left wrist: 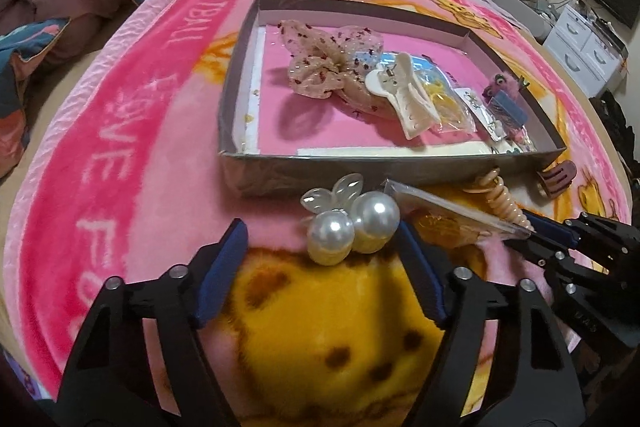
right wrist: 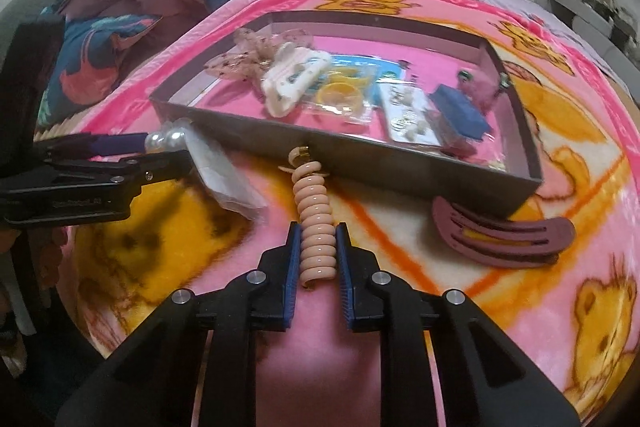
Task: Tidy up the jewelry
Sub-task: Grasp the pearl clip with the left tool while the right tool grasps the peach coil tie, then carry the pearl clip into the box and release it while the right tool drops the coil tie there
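The right gripper's point(right wrist: 317, 249) fingers pinch the peach coil hair tie point(right wrist: 314, 223), its long axis pointing toward the tray point(right wrist: 360, 157); the left gripper's point(left wrist: 320, 247) spread fingers flank the pearl clip point(left wrist: 352, 227).

left gripper point(left wrist: 320, 247) frame: black plastic, silver pivot screws
right gripper point(right wrist: 318, 239) frame: black, silver screws
pads point(left wrist: 222, 267): blue, ribbed

White letters along the blanket's point(left wrist: 120, 131) pink left border read "FOOTBALL" and "LOVE"; other lettering is cut off or blurred.
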